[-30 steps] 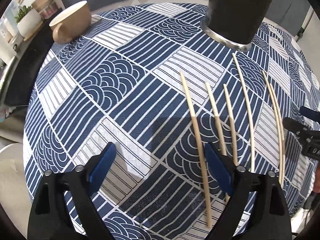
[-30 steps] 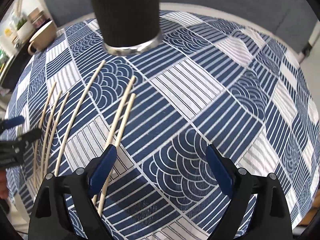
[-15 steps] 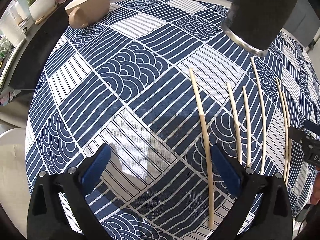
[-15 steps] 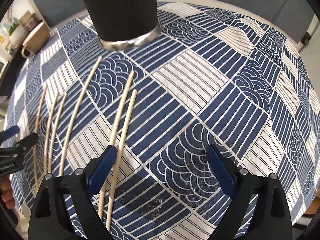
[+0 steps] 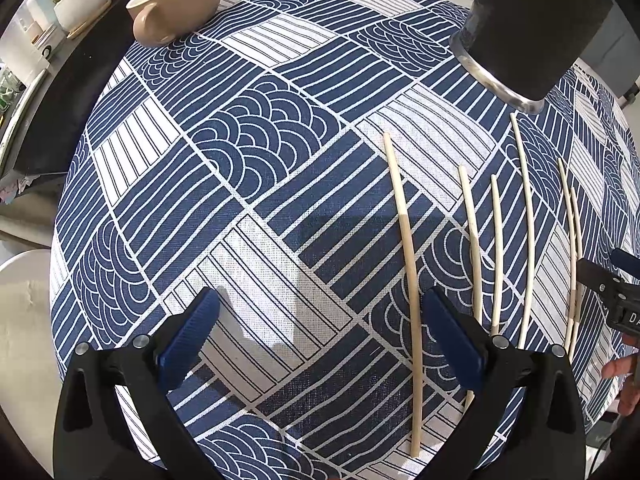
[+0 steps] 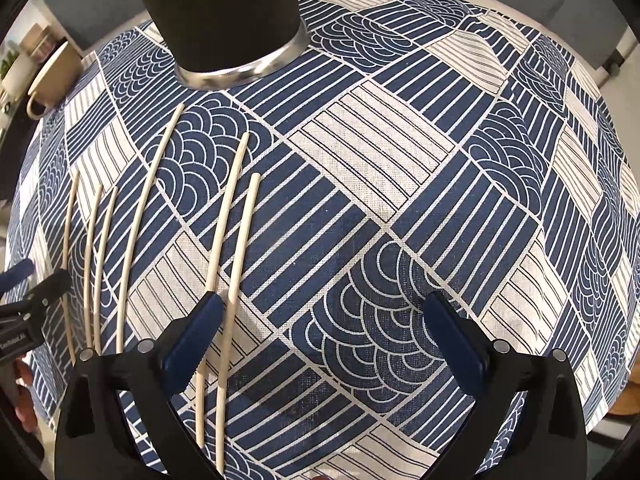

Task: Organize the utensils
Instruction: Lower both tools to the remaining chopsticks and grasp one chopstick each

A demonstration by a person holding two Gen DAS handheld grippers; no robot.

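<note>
Your left tongs (image 5: 320, 344) have drifted left; both tongs gape, holding nothing. The six chopsticks (image 6: 234, 256) still lie loose by the holder (image 6: 224, 16) — nothing sorted yet.

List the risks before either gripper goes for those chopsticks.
1. The right-hand pair of chopsticks lie nearly touching, so the open right gripper may pinch both or roll one away.
2. The left gripper, also open, has its right finger over the two middle sticks; closing could scatter them.
3. The tall dark holder could tip if a stick knocks it.
</note>
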